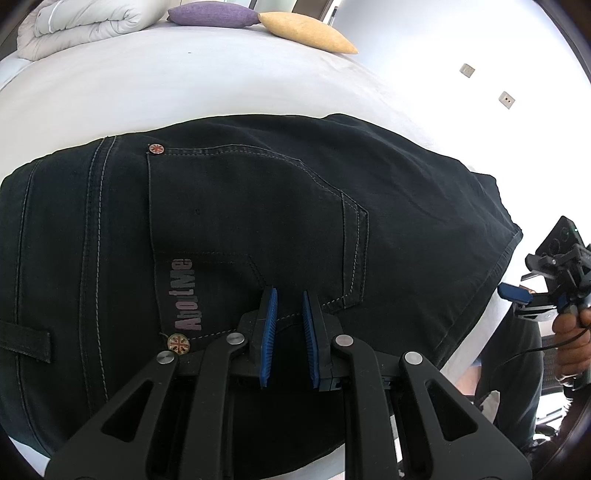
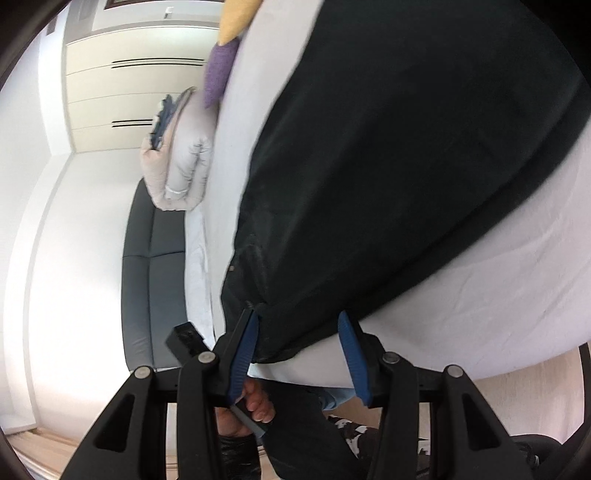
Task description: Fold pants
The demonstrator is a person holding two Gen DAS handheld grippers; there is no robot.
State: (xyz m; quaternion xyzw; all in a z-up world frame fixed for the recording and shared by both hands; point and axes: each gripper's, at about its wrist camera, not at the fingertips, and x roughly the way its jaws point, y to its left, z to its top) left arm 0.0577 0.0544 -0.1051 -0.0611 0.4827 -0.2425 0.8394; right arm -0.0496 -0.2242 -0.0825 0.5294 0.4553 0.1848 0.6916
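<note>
Black jeans [image 1: 258, 206] lie flat on a white bed [image 1: 184, 85], back pocket with pink "AboutMe" lettering facing up. My left gripper [image 1: 290, 299] hovers over the lower edge of the pocket, jaws a little apart, nothing between them. My right gripper [image 2: 299, 321] is wide open at the bed's edge, its pads on either side of a corner of the jeans [image 2: 369, 166] without closing on it. The right gripper also shows in the left wrist view [image 1: 524, 299], at the far right past the jeans' hem.
A purple cushion [image 1: 214, 16], a yellow cushion [image 1: 306, 31] and a folded white duvet [image 1: 81, 26] lie at the far side of the bed. A grey sofa [image 2: 155, 266] and white wardrobe [image 2: 129, 85] stand beyond. The person's hand [image 2: 255, 402] is under the right gripper.
</note>
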